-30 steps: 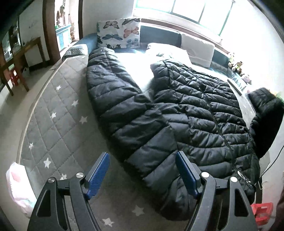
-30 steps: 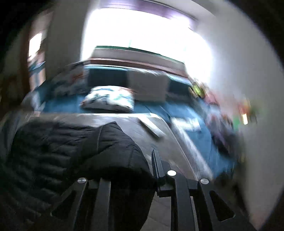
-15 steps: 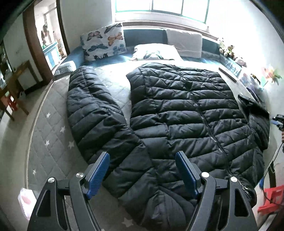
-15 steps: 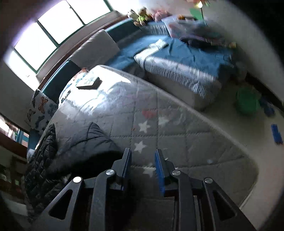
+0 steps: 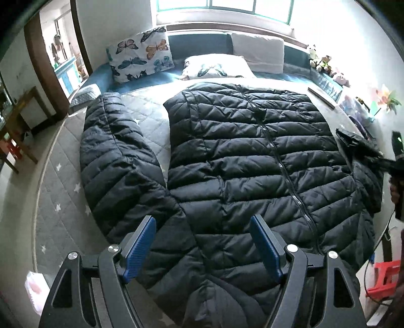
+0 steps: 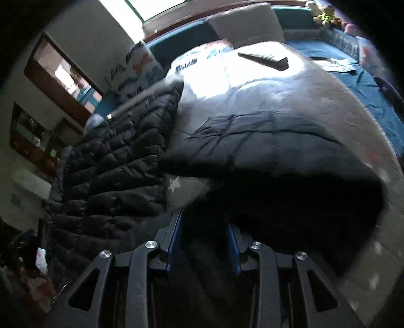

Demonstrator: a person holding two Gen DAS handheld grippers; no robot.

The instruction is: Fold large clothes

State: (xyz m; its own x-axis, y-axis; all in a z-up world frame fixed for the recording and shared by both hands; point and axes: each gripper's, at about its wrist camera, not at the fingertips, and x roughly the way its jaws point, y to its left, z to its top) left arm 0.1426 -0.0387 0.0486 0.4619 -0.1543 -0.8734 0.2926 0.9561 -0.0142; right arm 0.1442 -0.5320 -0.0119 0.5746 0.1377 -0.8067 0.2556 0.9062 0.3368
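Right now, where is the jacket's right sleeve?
In the right wrist view the right sleeve lies on the bed, right of the jacket body, its end between the right hand-held gripper fingers.

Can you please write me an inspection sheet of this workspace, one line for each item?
Surface: grey quilted bed cover with white stars.
Job's things: black puffer jacket lies flat, zipped, one sleeve spread to the side; the other sleeve is lifted at the edge.
Clutter: flat dark object on the bed; butterfly pillow; soft toys.
Grippers: left hand-held gripper open, above the jacket's lower part; right hand-held gripper shut on the sleeve.
Cables: thin dark cable beside the bed.
Surroundings: window, wooden table, red stool.
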